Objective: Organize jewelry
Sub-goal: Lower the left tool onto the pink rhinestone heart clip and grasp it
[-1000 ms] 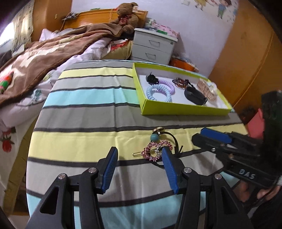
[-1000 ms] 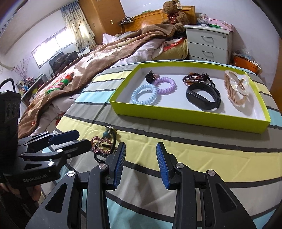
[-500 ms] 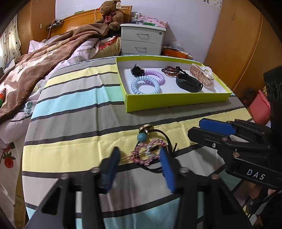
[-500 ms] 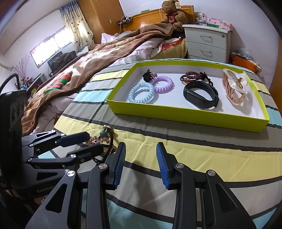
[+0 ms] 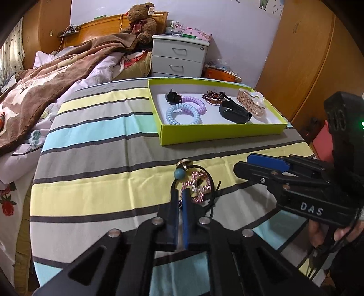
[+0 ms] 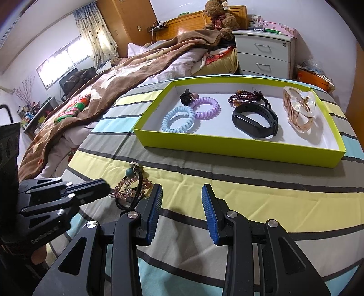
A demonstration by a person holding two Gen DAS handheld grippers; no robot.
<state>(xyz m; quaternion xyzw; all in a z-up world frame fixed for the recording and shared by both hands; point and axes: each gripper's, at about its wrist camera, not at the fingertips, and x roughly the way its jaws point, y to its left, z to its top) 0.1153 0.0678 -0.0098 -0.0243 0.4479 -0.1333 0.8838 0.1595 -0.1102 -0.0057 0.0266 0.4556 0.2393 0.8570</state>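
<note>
Blue pads on the left gripper [image 5: 180,200] have just been closing and now pinch the near end of the pink hairpin [image 5: 199,185], which lies on a yellow stripe of the tablecloth [image 5: 95,159] near the table's front edge. A black hair tie [image 5: 210,182] loops around the pin, its teal bead [image 5: 179,174] and gold charm [image 5: 184,163] on the far side, towards the tray.

In the right wrist view the right gripper [image 6: 182,205] hangs over the cloth with its jaws parted and nothing between them, just right of the pin [image 6: 129,185].

The green tray [image 6: 238,146] sits well beyond, towards the table's far right edge. In it, along its left wall, lie a blue coil tie [image 6: 178,119] and a purple coil tie [image 6: 206,105], touching each other, with a small black clip [image 6: 186,97] at the far left corner. A black band [image 6: 256,120] rests mid-tray, a beaded bracelet [image 6: 244,98] behind it, and a rose-gold claw clip [image 6: 300,109] by the right wall.

Past the table stand a bed [image 6: 102,86], a teddy bear [image 6: 219,16] and a white nightstand [image 6: 264,54].
</note>
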